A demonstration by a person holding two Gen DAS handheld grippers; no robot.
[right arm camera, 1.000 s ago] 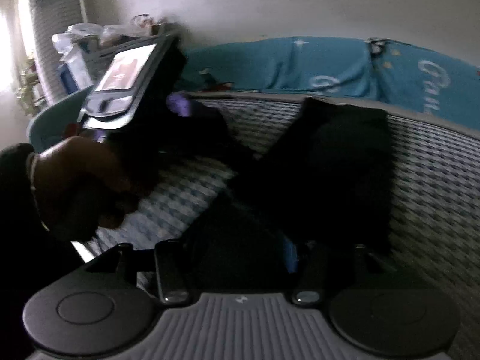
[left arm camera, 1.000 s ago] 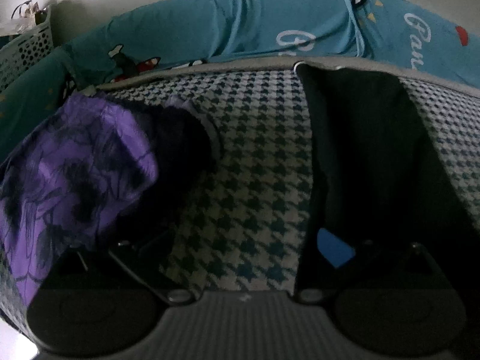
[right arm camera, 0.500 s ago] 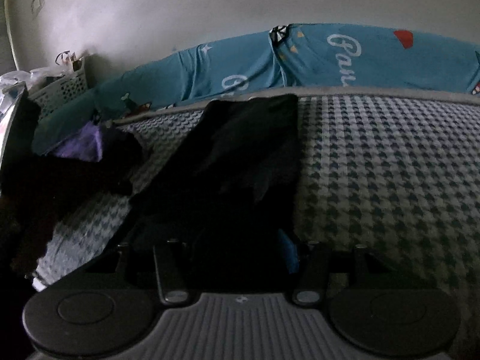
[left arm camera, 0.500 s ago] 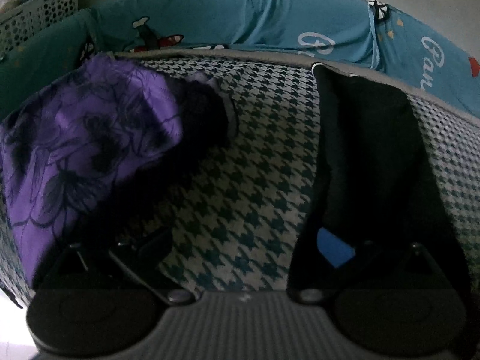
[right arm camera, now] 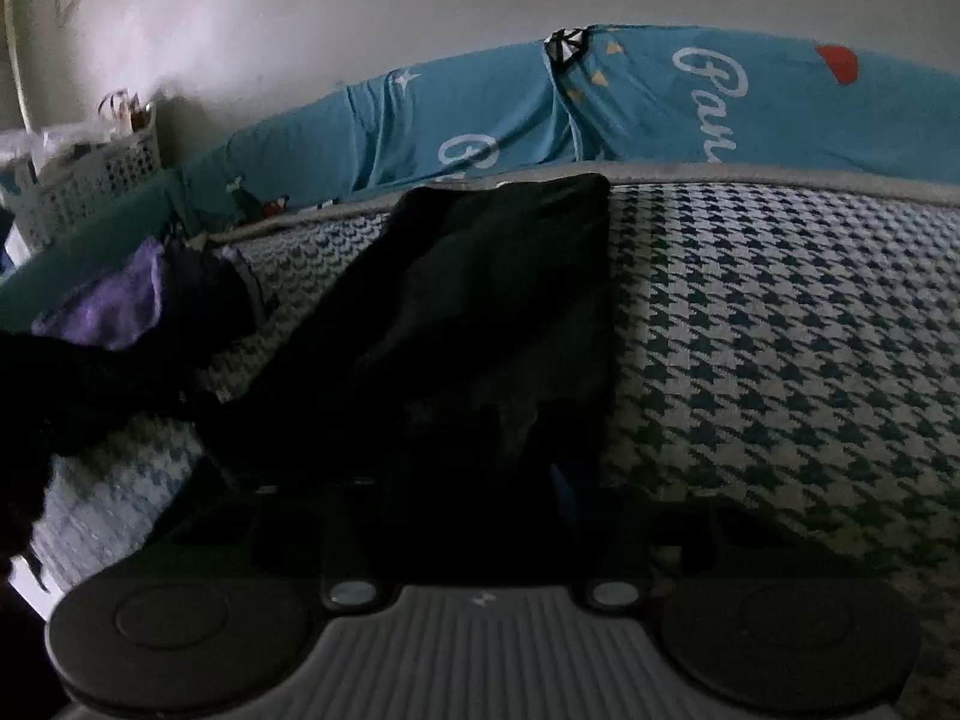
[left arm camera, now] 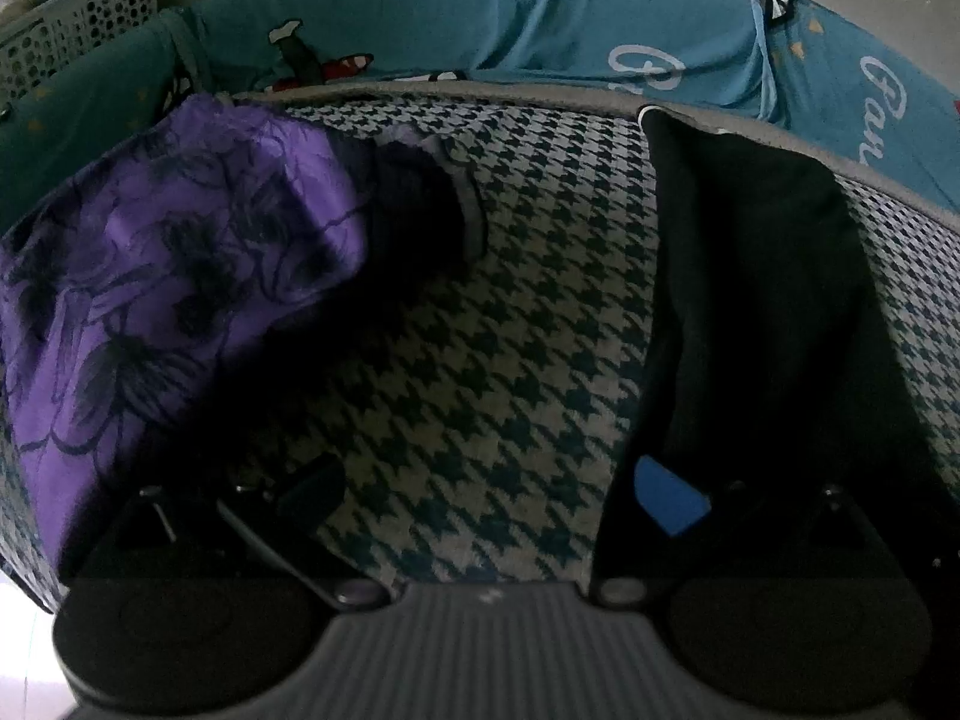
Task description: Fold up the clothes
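Black garment (right arm camera: 492, 324) on houndstooth cover (right arm camera: 780, 330)

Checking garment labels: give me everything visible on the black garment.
The black garment is plain dark cloth, matte, with no print visible. It lies as a long, fairly flat strip on the houndstooth cover, its far end squared off near the grey edge by the teal sheet. Its near end reaches in between the right gripper's fingers; a grip can't be confirmed. In the left view it passes the left gripper's blue-padded finger.
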